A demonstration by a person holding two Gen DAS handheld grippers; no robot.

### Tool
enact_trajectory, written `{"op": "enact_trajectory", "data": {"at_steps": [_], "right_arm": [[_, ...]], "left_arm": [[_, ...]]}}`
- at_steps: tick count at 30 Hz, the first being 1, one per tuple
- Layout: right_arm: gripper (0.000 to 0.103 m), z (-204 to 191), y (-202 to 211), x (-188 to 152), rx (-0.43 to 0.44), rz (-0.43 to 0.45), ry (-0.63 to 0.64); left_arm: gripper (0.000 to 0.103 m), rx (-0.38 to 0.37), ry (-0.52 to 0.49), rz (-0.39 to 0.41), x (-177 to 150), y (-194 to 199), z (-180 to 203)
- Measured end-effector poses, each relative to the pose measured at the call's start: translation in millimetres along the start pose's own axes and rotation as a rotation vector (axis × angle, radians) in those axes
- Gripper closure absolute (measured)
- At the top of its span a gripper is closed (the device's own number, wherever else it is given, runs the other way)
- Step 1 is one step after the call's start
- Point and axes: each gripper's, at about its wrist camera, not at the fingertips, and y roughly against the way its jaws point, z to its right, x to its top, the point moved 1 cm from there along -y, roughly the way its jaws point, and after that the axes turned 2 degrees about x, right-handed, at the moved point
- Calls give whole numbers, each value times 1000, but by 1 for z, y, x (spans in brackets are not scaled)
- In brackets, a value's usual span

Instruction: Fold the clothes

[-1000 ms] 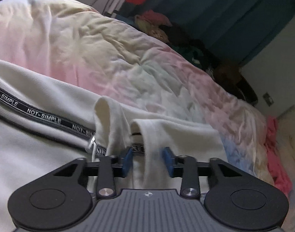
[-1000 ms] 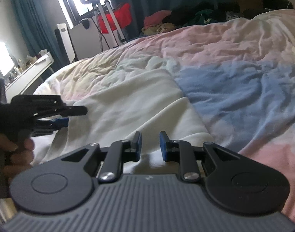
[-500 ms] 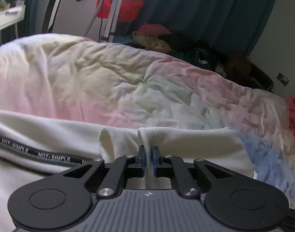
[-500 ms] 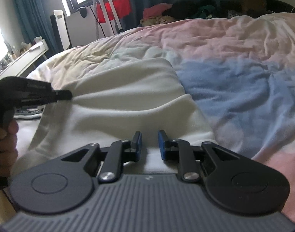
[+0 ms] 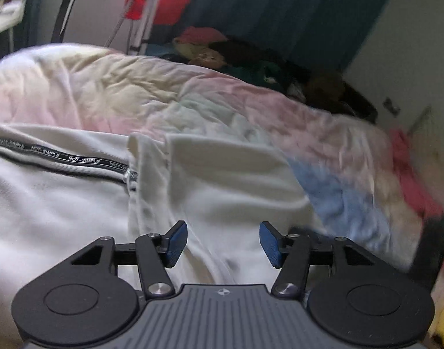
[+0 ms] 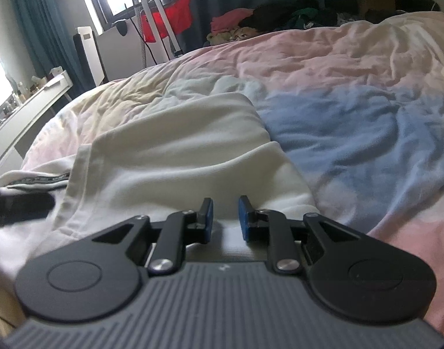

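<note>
Cream-white cotton, a garment [image 5: 227,192] with a black tape printed NOT-SIMPLE [image 5: 76,160] along a seam, is spread over the near part of a bed covered by a crumpled quilt [image 6: 338,67] in pastel pink, yellow and blue patches. In the left wrist view the left claw [image 5: 223,242] is seen wide open, its blue pads well apart above a folded panel of the cloth, with nothing held between them. That panel's far edge is seen running straight across the quilt, and its right edge is seen falling towards a blue patch. A raised fold is seen just left of it, where the tape ends.

In the right wrist view the right claw [image 6: 225,218] is seen with its jaws set a narrow gap apart, low over the near hem of the garment; whether cloth is pinched cannot be told, though the pads appear clear of it. The dark tip of the left claw is seen blurred at the left edge of this view, close over the cloth beside the tape.

Beyond the garment's far edge the quilt is left open up to the far edge of the bed, where a heap of clothes [image 6: 280,20] is seen piled. An exercise bike [image 6: 152,14] is seen past the far left corner.
</note>
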Motion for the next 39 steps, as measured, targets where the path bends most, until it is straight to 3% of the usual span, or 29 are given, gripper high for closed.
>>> {"op": "enact_trajectory", "data": {"at_steps": [2,5,13,19,20,22,27,32,37,39], "right_arm": [[83,1,2,-1,-1,6,0],[81,0,5,-3,-2,22,5],[79,-20,32,-6,-14,115,107],[78,-24,36,-17,-13,58,97],[78,-26,37,-18,-18,56,106],[78,-28,38,-20,-23,54,114],[78,-26,37,-18,-6,44,81],[78,-22,33,-17,8,23,46],[78,-23,31,-17,10,14,39],[78,-22,32,-17,12,12,36]], "left_arm": [[48,19,-37,-15,-11,-3,9],[49,115,-77,-22,-24,-15,11],[49,168,-66,13,-45,-16,4],[42,206,-47,62,-47,17,8],[39,213,-16,81,-46,30,6],[22,196,43,126,-44,58,-3],[19,231,147,167,-35,114,-40],[13,317,304,74,-23,132,-99],[10,331,655,-94,-28,112,-183],[13,323,788,-121,-36,102,-215]]}}
